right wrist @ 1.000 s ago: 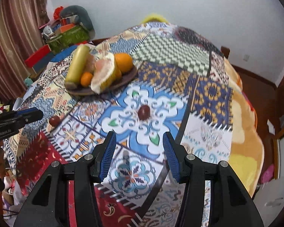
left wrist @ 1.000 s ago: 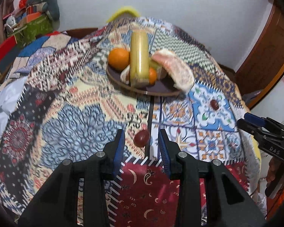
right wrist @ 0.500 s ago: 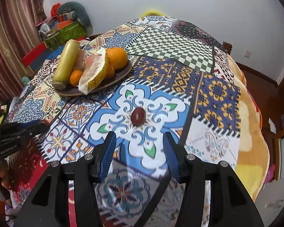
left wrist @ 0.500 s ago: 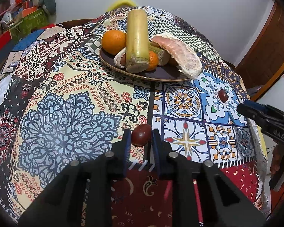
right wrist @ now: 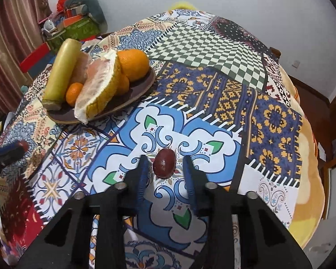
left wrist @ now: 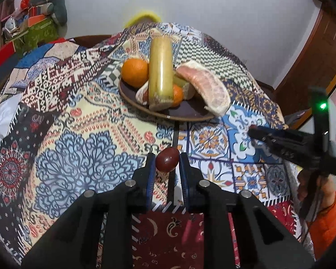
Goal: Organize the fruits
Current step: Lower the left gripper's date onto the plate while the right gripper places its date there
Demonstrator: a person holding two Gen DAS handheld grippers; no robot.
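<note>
On the patterned tablecloth (right wrist: 268, 121), two dark red fruits show: one (left wrist: 167, 162) pinched in the closed left gripper (left wrist: 167, 168), one (right wrist: 164, 163) lying between the parted fingers of the right gripper (right wrist: 165, 168), untouched, with the far plate (left wrist: 190, 112) holding two oranges, one sugarcane piece and pomelo wedges.

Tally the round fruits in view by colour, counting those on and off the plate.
Dark red fruit: 2
Orange fruit: 3
Total: 5
</note>
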